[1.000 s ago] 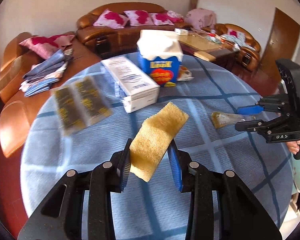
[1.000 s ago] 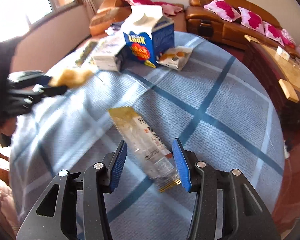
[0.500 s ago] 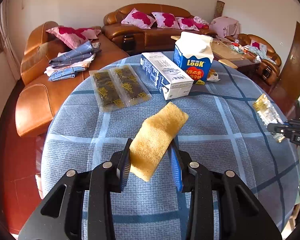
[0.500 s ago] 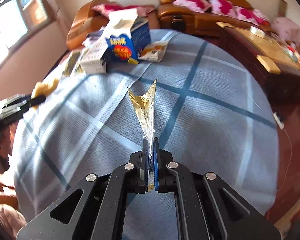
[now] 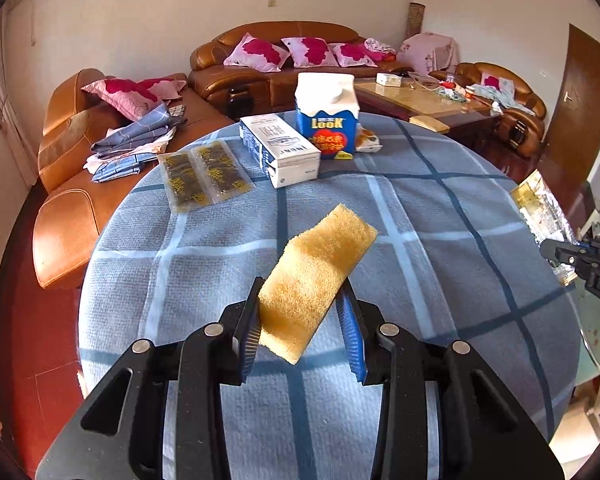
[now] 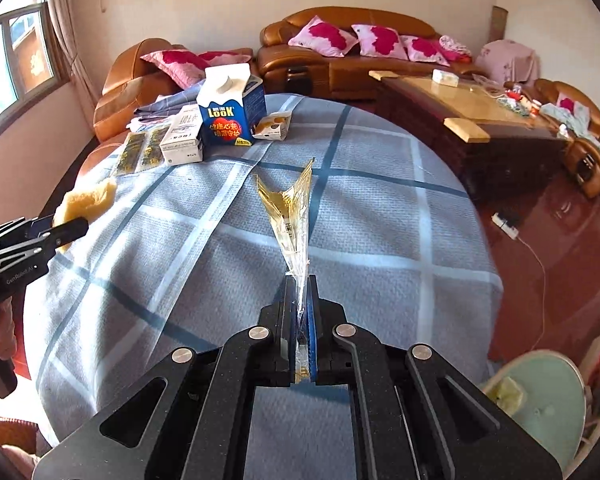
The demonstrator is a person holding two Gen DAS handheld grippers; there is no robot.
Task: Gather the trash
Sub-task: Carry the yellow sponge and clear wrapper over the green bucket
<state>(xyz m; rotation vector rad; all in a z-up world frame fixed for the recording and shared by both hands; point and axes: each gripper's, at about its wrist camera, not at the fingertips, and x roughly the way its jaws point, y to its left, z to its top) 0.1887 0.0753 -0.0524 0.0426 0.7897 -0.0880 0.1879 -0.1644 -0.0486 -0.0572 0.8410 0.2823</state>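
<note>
Right gripper (image 6: 300,312) clenched flat on a crinkled clear plastic wrapper with a gold printed top (image 6: 290,216); wrapper stands up out of the blue pads, fanned at the far end, clear of the table. In the left wrist view the same wrapper sticks up at the right edge, off the table rim.

Left gripper (image 5: 300,320) grasps a porous yellow sponge slab (image 5: 314,276), rectangular, coarse open-cell texture, tilted up and away from the pads, off the cloth.

Below both: round table under a blue-grey woven cloth with pale and dark check stripes (image 5: 440,216).

At its far side:
- blue-and-white gable-top milk carton marked LOOK (image 5: 326,118), upright
- long white cardboard box (image 5: 280,148) lying flat, just beside the carton
- two dark flat sachets in clear film (image 5: 204,174), side by side
- small white snack packet with an orange print (image 6: 274,125), next to the carton

Pale green round bin (image 6: 548,400) sits on the floor low right of the table, a yellow scrap inside.
</note>
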